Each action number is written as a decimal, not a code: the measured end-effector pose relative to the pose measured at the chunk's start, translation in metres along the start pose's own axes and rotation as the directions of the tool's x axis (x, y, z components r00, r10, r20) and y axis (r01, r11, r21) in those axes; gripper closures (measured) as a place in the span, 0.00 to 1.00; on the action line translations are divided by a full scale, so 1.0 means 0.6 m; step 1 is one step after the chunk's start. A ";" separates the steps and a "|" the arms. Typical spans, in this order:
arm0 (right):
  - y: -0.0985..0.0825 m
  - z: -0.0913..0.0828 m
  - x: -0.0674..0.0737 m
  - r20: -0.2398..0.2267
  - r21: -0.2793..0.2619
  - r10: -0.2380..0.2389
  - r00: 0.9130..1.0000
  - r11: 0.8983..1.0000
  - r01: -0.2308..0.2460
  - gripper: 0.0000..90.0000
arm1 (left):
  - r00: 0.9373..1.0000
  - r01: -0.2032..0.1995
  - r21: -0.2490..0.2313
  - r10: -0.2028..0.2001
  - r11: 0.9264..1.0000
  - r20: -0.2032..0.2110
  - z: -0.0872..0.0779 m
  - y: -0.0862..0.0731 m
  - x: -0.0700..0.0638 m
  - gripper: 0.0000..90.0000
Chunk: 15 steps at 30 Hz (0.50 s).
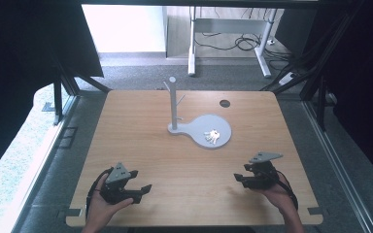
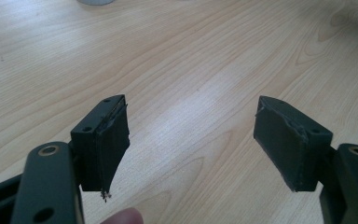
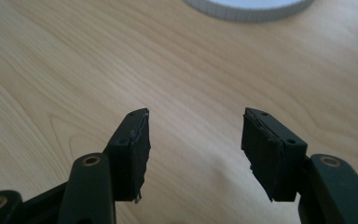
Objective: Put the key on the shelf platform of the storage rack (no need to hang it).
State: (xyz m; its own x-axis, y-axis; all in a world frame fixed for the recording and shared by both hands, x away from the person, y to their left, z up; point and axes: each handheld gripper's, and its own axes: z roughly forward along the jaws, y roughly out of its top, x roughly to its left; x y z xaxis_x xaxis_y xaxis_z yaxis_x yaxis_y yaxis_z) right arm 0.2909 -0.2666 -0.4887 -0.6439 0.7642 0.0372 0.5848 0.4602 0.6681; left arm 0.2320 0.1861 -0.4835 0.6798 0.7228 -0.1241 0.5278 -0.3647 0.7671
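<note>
Here, both tools are held low over the near edge of the wooden table (image 1: 141,141), each with jaws spread and nothing between them. The left gripper (image 1: 143,191) is seen near the left corner, the right gripper (image 1: 239,179) near the right. What appears to be a small bunch of keys (image 1: 212,137), too small to be made out surely, lies on the round base of the grey stand (image 1: 174,103), well apart from both.

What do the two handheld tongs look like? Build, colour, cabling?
Both the left tongs and right tongs are matte black, each topped by a grey three-cornered plate, with a black cable looping back by the wrist. Their black pads are wedge-shaped with frayed tape-like edges. Forearms bare, no sleeves.
</note>
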 end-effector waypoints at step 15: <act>-0.049 0.005 -0.014 0.023 0.024 0.040 0.999 0.999 -0.040 0.47 | 1.000 -0.015 0.010 0.015 1.000 0.007 0.008 0.000 -0.007 0.30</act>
State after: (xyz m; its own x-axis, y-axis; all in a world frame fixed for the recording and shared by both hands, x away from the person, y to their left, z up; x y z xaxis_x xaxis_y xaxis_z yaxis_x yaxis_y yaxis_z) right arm 0.2804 -0.2855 -0.5108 -0.6088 0.7919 0.0467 0.6216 0.4397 0.6483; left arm 0.2316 0.1802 -0.4857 0.6912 0.7131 -0.1172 0.5226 -0.3811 0.7627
